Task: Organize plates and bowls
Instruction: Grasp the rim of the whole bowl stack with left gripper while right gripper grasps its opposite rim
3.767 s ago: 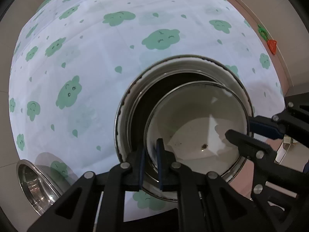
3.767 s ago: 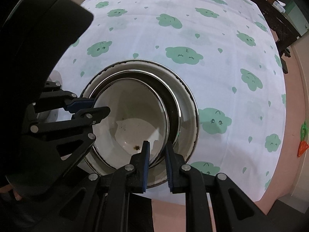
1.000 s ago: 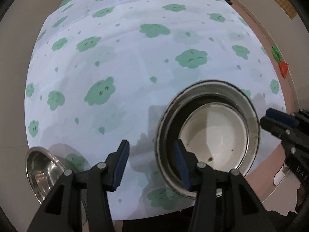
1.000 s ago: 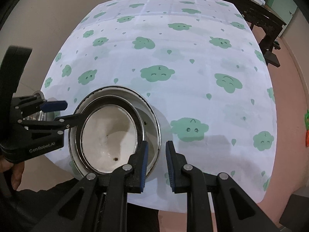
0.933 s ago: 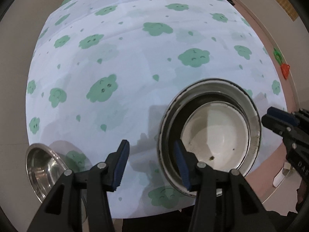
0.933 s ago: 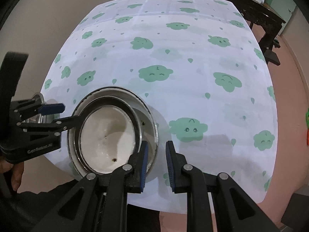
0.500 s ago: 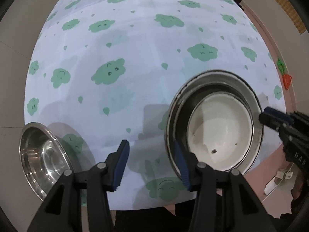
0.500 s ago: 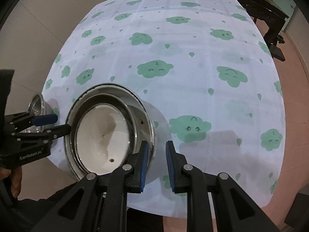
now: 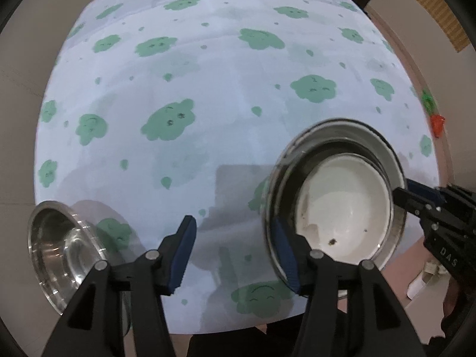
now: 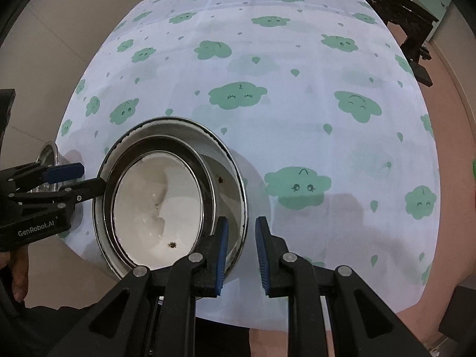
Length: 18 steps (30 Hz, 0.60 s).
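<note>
small bowl point(image 9: 342, 205) nested in big bowl point(image 9: 383, 145), third bowl point(image 9: 59, 250) far left

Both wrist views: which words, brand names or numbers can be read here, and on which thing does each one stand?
"GenRobot.AI": white print on the black body of the left gripper, seen in the right wrist view.
"DAS": white letters on the black body of the right gripper, seen in the left wrist view; the rest is cut off.
Nothing else carries text: the bowls and tablecloth show none.
</note>
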Tool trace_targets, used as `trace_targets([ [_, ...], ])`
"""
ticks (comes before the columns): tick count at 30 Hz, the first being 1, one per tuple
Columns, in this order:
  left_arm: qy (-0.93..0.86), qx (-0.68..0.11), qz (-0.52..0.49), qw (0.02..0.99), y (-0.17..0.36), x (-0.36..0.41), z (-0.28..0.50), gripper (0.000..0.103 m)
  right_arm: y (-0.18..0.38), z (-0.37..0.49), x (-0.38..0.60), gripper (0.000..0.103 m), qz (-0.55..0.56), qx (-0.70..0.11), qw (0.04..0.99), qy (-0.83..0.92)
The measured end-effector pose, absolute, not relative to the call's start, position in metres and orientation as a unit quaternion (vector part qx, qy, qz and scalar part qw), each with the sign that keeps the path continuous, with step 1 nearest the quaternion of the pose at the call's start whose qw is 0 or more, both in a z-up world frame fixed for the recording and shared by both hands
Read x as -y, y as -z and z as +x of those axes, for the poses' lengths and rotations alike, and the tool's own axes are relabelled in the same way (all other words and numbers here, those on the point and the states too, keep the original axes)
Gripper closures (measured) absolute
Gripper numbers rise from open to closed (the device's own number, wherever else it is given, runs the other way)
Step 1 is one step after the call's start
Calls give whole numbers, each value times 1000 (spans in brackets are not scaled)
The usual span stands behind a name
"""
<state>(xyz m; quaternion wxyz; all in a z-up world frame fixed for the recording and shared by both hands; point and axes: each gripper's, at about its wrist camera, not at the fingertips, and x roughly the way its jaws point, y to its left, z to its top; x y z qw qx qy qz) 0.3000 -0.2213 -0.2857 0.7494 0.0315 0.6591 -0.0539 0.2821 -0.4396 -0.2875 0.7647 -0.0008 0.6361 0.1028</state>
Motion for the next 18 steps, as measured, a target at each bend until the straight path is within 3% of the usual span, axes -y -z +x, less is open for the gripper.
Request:
trace_targets([
  [9, 75, -683, 25, 726, 302, 233, 301, 54, 294, 280, 438, 83, -3, -638, 763, -103],
  [13, 81, -687, 23, 722, 308, 235, 302, 65, 298, 279, 440, 83, -7, -642, 760, -102],
  [16, 97, -690, 11, 717, 310, 238, 304, 83, 300, 278, 441, 83, -1, -645, 757, -107],
  [18, 98, -690, 16, 717, 309, 243, 304, 87, 302, 278, 441, 83, 1, -647, 754, -111],
])
